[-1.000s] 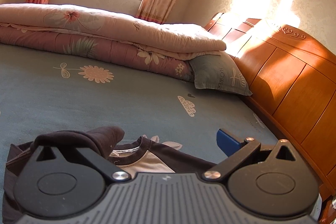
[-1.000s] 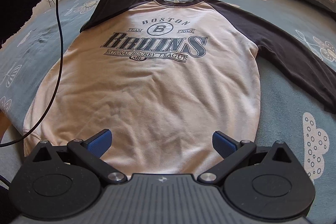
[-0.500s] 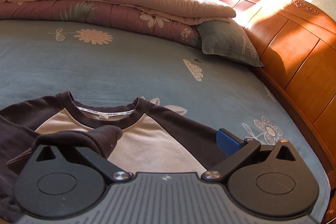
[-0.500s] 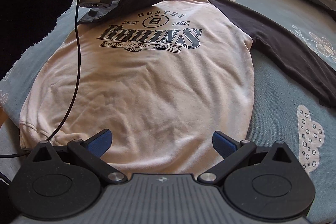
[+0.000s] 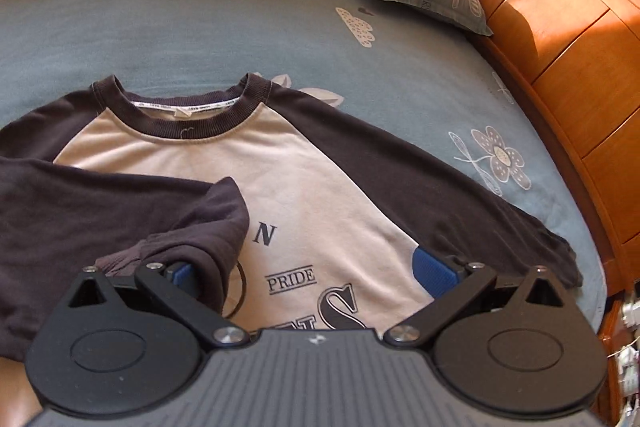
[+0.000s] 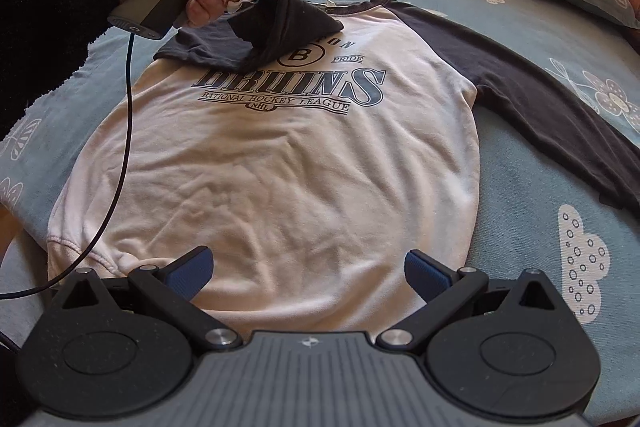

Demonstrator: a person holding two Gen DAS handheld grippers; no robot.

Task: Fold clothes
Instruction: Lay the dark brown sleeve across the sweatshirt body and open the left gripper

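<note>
Blue flowered bedsheet (image 6: 520,163) carries the sweatshirt (image 6: 280,155) laid flat. Left gripper (image 5: 308,271) gapes wide, dark sleeve (image 5: 120,203) draped over one finger; right gripper (image 6: 308,269) hovers open and empty at the hem.

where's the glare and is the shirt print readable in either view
Left wrist view: hard sunlight glares on the wooden headboard; only "PRIDE" and stray letters on the shirt show. Right wrist view: even light, print sharp, partly hidden by the dark sleeve; fisheye bends the bed edges.
</note>
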